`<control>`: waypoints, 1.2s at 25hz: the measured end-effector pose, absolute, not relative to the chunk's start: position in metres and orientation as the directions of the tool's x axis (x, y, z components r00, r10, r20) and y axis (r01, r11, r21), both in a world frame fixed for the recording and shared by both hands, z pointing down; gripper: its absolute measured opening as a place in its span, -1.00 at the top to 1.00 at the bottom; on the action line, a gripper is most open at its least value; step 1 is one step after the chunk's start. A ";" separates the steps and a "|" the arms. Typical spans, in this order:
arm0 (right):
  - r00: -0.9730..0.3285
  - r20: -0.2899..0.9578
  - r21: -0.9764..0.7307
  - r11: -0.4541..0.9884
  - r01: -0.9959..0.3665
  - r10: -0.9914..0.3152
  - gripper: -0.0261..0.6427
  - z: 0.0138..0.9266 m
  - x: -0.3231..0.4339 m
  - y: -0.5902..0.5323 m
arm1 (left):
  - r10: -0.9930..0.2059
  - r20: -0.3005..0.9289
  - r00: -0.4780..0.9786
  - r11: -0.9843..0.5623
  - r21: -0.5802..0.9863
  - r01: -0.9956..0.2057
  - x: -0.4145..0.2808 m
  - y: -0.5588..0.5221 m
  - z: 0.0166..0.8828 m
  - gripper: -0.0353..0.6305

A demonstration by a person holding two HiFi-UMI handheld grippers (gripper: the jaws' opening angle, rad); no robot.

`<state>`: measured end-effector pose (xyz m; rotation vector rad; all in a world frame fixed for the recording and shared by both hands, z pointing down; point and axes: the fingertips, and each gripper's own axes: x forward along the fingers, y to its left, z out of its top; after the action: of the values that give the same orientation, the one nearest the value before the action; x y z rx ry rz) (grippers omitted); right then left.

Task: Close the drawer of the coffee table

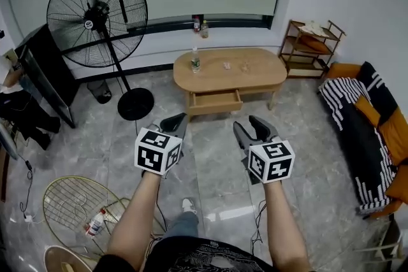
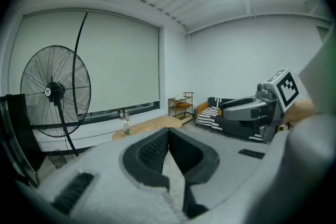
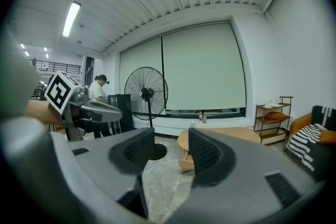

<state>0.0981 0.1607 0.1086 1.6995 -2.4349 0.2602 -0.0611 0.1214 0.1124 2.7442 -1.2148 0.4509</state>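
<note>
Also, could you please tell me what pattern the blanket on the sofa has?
Black and white stripes; the blanket shows best in the head view.

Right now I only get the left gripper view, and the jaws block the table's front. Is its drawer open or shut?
Observer: Open. In the head view the drawer sticks out of the table front, toward us.
Operator: I see the other gripper only from the side. Is it holding anything?
Observer: No. The right gripper has its jaws apart, with only floor showing between them.
Operator: Is anyone else in the room?
Observer: Yes. The right gripper view shows a person standing to the left of the fan.
</note>
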 end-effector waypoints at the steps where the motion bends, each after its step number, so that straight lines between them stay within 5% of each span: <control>1: -0.341 0.234 -0.049 0.339 -0.939 -0.911 0.28 0.109 0.097 0.149 | -0.698 0.312 0.645 -0.683 -0.019 -0.730 -0.060 0.109 0.113 0.88; 12: -0.342 0.273 -0.056 0.340 -0.939 -0.899 -0.14 0.109 0.074 0.039 | -0.644 0.316 0.697 -0.742 -0.036 -0.669 -0.062 -0.010 0.112 0.88; 30: -0.259 0.276 -0.065 0.251 -0.966 -0.925 -0.21 0.117 0.055 -0.042 | -0.615 0.321 0.720 -0.764 -0.016 -0.646 -0.092 -0.085 0.132 0.88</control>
<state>0.0552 -0.0417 0.1167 1.7883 -2.3350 0.3292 -0.0915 -0.0852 0.1324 2.8229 -1.0378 0.4745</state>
